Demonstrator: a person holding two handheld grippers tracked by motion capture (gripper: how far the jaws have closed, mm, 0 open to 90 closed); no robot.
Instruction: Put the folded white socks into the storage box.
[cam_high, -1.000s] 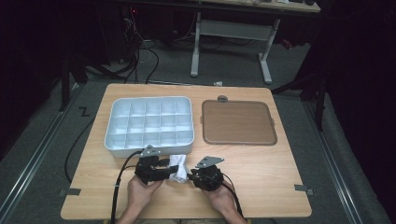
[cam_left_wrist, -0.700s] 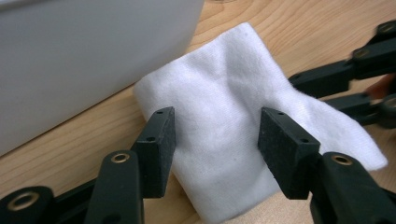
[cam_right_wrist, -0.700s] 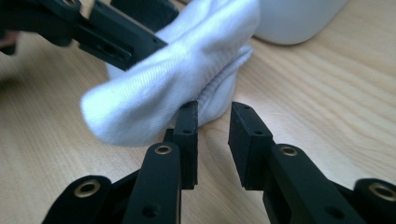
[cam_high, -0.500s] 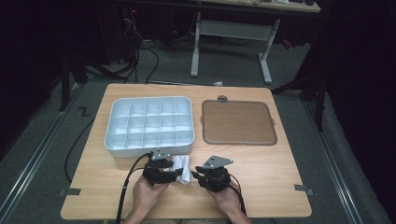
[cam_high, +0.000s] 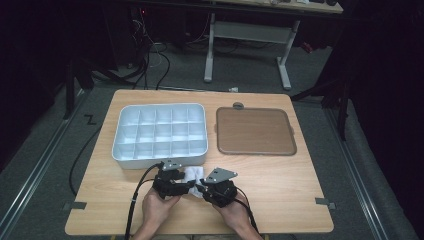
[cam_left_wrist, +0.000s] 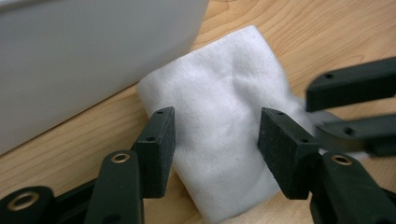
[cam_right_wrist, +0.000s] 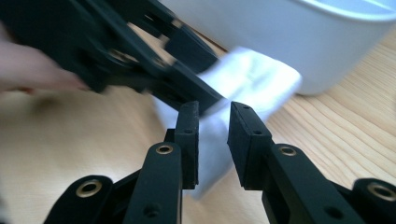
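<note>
Both grippers have drawn back toward the near edge since the earlier frames, the cloth (cam_high: 194, 174) now lying folded just near the tray (cam_high: 160, 131). Left gripper (cam_left_wrist: 215, 135): jaws wide, straddling the cloth, pads not pressing. Right gripper (cam_right_wrist: 212, 122): jaws narrow, a cloth edge between them; pinch uncertain. Judgement: fold in progress, next grip pending. Mat (cam_high: 255, 131) untouched, far right.

You have a white compartment tray (cam_high: 159, 134) at the wooden table's (cam_high: 295, 195) far left, with a brown mat (cam_high: 255, 131) just beside it.
</note>
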